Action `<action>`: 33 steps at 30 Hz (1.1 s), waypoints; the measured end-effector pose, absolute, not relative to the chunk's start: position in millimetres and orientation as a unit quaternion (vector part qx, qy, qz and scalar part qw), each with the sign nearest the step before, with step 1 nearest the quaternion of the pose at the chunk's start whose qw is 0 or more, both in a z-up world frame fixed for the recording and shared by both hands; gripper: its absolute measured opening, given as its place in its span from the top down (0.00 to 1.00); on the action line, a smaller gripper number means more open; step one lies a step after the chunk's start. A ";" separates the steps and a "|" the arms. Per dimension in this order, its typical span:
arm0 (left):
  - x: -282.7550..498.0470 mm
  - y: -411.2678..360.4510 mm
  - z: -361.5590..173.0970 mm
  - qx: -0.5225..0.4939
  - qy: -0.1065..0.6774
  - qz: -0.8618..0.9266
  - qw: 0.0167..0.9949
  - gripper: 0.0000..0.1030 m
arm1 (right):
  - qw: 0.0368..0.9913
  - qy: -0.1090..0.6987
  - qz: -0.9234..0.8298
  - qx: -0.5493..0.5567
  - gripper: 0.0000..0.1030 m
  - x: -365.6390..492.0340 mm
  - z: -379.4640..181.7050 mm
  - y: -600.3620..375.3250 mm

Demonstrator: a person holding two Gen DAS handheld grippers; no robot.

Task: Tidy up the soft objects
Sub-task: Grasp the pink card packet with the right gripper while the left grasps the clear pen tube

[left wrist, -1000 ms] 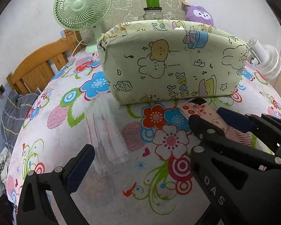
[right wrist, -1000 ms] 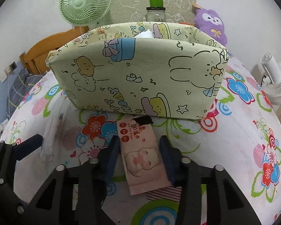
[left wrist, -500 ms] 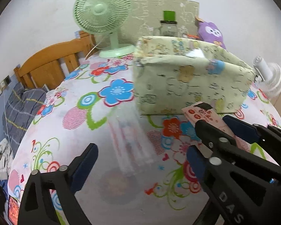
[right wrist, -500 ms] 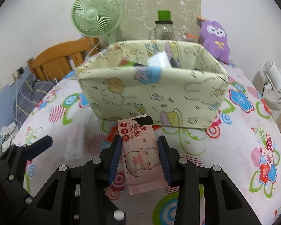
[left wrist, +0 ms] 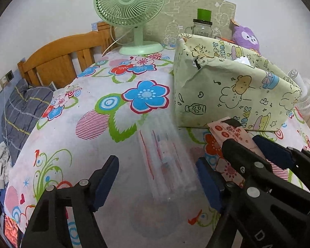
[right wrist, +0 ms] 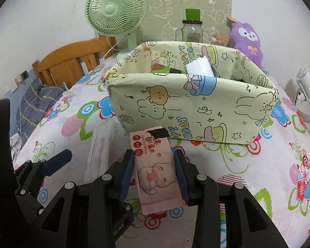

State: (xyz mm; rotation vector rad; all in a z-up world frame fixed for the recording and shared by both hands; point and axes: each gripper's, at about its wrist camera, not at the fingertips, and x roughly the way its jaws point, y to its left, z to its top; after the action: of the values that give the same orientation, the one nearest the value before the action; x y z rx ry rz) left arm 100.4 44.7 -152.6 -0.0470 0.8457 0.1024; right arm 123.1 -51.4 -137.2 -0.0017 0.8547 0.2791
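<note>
On the flowered cloth (left wrist: 57, 144) ahead of my left gripper (left wrist: 157, 181) lies a clear pack (left wrist: 165, 157), blurred, its long side running away from me toward the box (left wrist: 233, 95). It sits between my two blue pads, which are closing but not pressing on it — there is cloth showing on either side. To the right my other gripper (left wrist: 256, 150) crosses the view with the pink wipes (left wrist: 229, 132) pinched in it, their far end just in front of the box's near wall. The box is cream paper with cartoon bears and rabbits, open at the top, something white showing inside. Behind it stand a green fan (left wrist: 130, 4), a jar (left wrist: 202, 25) with a green cap and a purple plush (left wrist: 247, 37); a wooden headboard (left wrist: 66, 60) is off to the left.

Over my right gripper (right wrist: 154, 175), the view is clearer: both pads are clamped on the long sides of the wipes (right wrist: 157, 169), a pink packet with a cat printed on it and a black tab at the far end. The packet is off the cloth (right wrist: 279, 165), its far end near the base of the box (right wrist: 192, 107). Inside the box I see a white packet (right wrist: 199, 68) and something green and black — I cannot tell what. The clear pack (right wrist: 99, 150) lies to the left, with my left gripper's pad (right wrist: 55, 162) beside it. The fan (right wrist: 115, 10), jar (right wrist: 191, 32) and plush (right wrist: 248, 39) stand behind the box, a white fan (right wrist: 308, 103) at the right edge.
</note>
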 end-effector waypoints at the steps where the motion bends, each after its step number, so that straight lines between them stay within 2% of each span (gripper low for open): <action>1: 102.3 44.3 -153.7 -0.022 0.413 0.048 0.909 0.29 | 0.900 0.416 0.132 0.002 0.59 124.4 -138.1 -51.8; 3: 104.9 43.4 -155.6 -0.020 0.418 0.044 0.907 0.36 | 0.898 0.421 0.128 0.003 0.59 126.6 -140.1 -52.9; 5: 107.2 42.2 -158.6 -0.020 0.425 0.036 0.904 0.54 | 0.896 0.426 0.124 0.004 0.59 128.1 -142.5 -54.2; 6: 106.7 41.6 -158.7 -0.020 0.425 0.032 0.905 0.56 | 0.896 0.427 0.124 0.005 0.59 128.4 -143.2 -54.6; 8: 104.8 40.8 -157.6 -0.019 0.421 0.031 0.906 0.70 | 0.896 0.426 0.123 0.006 0.59 127.6 -143.5 -55.2; 10: 102.7 39.8 -156.0 -0.020 0.416 0.040 0.908 0.76 | 0.898 0.423 0.117 0.002 0.59 126.6 -143.0 -55.5; 16: 96.8 33.5 -151.4 -0.015 0.411 0.039 0.911 0.79 | 0.902 0.417 0.114 0.002 0.59 120.0 -139.3 -61.1; 33: 67.7 1.9 -131.1 0.004 0.389 0.021 0.921 0.79 | 0.916 0.390 0.093 0.018 0.59 87.1 -121.3 -96.9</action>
State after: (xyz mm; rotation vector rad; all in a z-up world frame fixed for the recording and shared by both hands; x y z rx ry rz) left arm 67.7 1.9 -131.1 0.0087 0.7995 0.0440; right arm 87.1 -96.9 -121.3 0.0378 0.8034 0.1918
